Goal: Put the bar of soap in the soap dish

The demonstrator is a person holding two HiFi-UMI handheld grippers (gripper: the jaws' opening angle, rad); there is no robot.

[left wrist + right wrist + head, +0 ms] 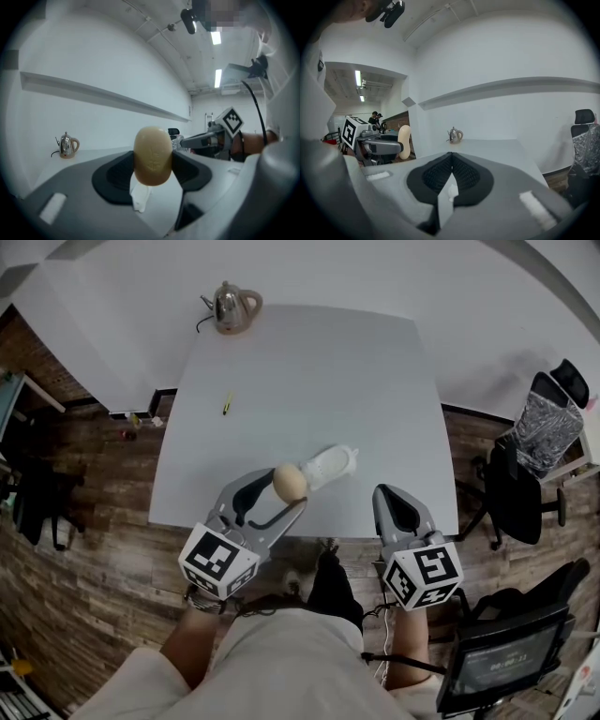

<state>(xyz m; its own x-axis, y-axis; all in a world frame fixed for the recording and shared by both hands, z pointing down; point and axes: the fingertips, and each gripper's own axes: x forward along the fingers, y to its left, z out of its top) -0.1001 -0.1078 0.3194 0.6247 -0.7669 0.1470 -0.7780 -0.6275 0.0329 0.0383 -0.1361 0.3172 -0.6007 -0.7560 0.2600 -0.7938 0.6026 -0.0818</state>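
The flat, matte white counter fills my view. My left tongs, grey shells with black ribbed pads, are clamped on the bar of soap, a smooth, tan, egg-rounded oval gripped by its two sides. My right tongs are pressed together on nothing. The soap dish, pale and oblong, lies at the counter's 6 o'clock, with the soap at its 8 o'clock end. A shiny metal kettle stands at 11 o'clock, and a thin yellow stick lies at 9.
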